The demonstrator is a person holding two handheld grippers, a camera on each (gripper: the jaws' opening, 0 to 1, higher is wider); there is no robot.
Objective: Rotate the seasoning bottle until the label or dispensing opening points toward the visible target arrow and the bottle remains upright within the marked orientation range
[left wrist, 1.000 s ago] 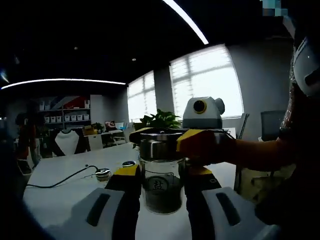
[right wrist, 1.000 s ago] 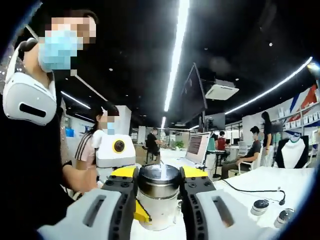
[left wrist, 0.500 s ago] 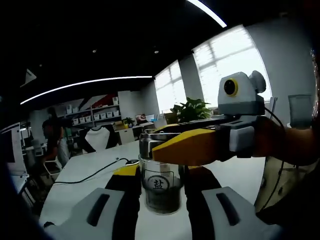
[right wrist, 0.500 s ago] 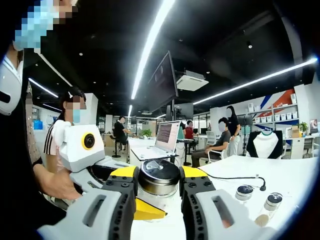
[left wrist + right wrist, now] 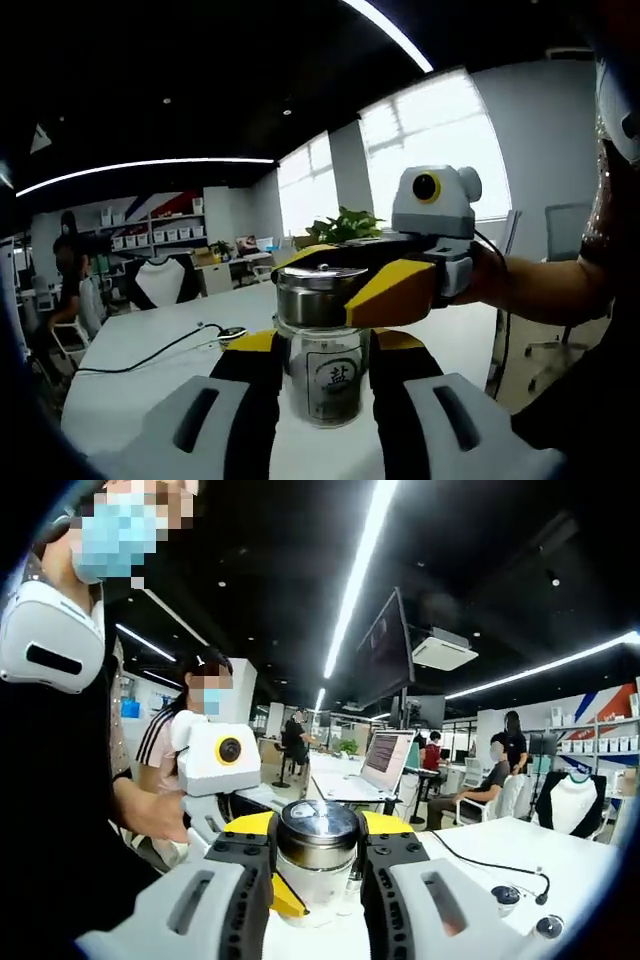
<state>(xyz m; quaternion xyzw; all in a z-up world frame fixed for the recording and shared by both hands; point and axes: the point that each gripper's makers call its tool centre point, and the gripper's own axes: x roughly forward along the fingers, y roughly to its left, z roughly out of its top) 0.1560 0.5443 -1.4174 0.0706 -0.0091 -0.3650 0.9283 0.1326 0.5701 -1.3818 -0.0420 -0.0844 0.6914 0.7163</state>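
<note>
— On the white table [image 5: 130,370], near its front edge, what do we have?

— We have the seasoning bottle [image 5: 325,345] standing upright: clear glass, a steel lid [image 5: 312,293] and a label with a black character facing the left gripper view. We hold its glass body with the left gripper [image 5: 322,372]; the jaws sit against both sides, closed on it.

— And the other tongs?

— We see the right gripper [image 5: 345,280] come in from the right of that view, its yellow-tipped jaws clamped around the steel lid. In the right gripper view the same lid [image 5: 318,832] sits between the right gripper [image 5: 318,845] jaws, pinched on either side, with the left gripper [image 5: 285,900] showing a yellow tip low against the bottle [image 5: 312,885].

— Anything else on the table?

— We see a black cable [image 5: 150,350] running toward the far left edge, and two small round things [image 5: 520,905] toward the right corner in the right gripper view; we cannot tell what they are. Farther back a laptop [image 5: 375,765] stands open, and a green plant [image 5: 340,228] sits by the windows [image 5: 430,150].
</note>
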